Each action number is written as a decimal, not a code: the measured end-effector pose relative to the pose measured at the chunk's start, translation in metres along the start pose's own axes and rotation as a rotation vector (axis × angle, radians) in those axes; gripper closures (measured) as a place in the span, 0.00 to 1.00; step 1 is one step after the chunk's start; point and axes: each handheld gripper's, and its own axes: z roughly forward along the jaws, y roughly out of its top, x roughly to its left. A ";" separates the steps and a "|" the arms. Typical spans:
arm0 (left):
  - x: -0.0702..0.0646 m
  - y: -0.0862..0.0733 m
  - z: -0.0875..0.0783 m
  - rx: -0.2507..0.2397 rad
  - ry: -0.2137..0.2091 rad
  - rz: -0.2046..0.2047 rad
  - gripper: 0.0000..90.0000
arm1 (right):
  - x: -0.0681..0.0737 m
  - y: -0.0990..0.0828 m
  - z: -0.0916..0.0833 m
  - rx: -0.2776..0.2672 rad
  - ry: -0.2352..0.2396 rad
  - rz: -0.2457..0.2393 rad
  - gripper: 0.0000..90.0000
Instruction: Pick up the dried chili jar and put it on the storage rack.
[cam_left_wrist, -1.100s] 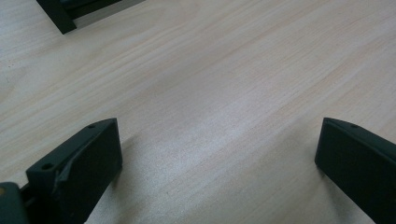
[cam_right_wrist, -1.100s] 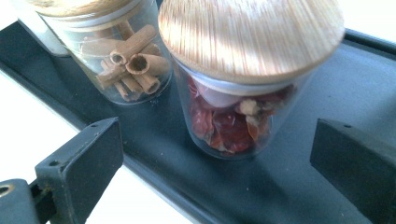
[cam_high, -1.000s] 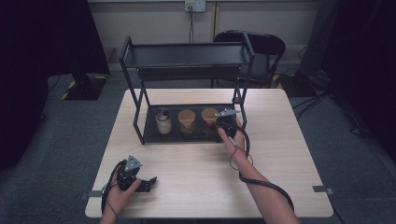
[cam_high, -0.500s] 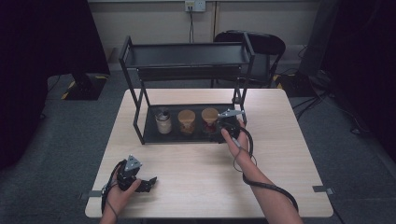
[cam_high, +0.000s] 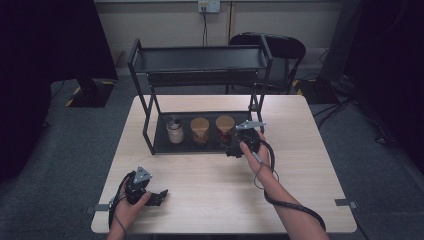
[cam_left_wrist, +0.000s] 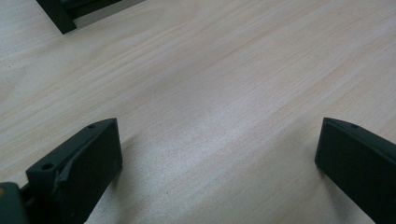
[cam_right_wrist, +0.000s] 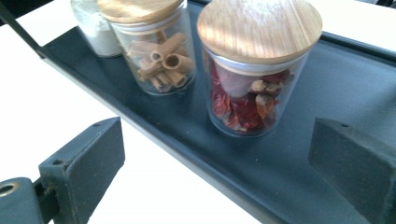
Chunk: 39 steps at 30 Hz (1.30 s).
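Three glass jars with wooden lids stand in a row on the black rack's lower tray (cam_high: 162, 146): one with white powder (cam_high: 175, 130), one with pasta tubes (cam_high: 199, 130), one with red dried peppers (cam_high: 224, 128). My right gripper (cam_high: 233, 146) hovers at the tray's front right, just short of the pepper jar (cam_right_wrist: 254, 93). Its jaws (cam_right_wrist: 219, 140) have just been closing a little but stand wide apart, with nothing between the pads. The pasta jar (cam_right_wrist: 156, 56) and the white jar (cam_right_wrist: 95, 28) stand beyond. My left gripper (cam_high: 158, 196) rests open on the bare tabletop (cam_left_wrist: 217, 140).
The rack's upper shelf (cam_high: 200, 60) hangs over the jars, with posts at the corners. A black chair (cam_high: 280, 47) stands behind the wooden table (cam_high: 300, 150). The rack's front corner (cam_left_wrist: 58, 16) lies ahead of the left gripper.
My right gripper has drawn back slightly from the pepper jar toward the table's near side. The left hand has not moved.
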 end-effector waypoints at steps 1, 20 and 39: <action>0.000 0.000 0.000 0.000 0.000 0.000 0.00 | 0.001 0.000 -0.002 0.000 0.003 -0.002 0.03; 0.000 0.000 0.000 0.000 0.000 0.000 0.00 | 0.009 -0.015 -0.024 -0.012 0.062 -0.030 0.03; 0.000 0.000 0.000 0.000 0.000 0.000 0.00 | 0.001 -0.033 -0.045 -0.012 0.073 -0.038 0.04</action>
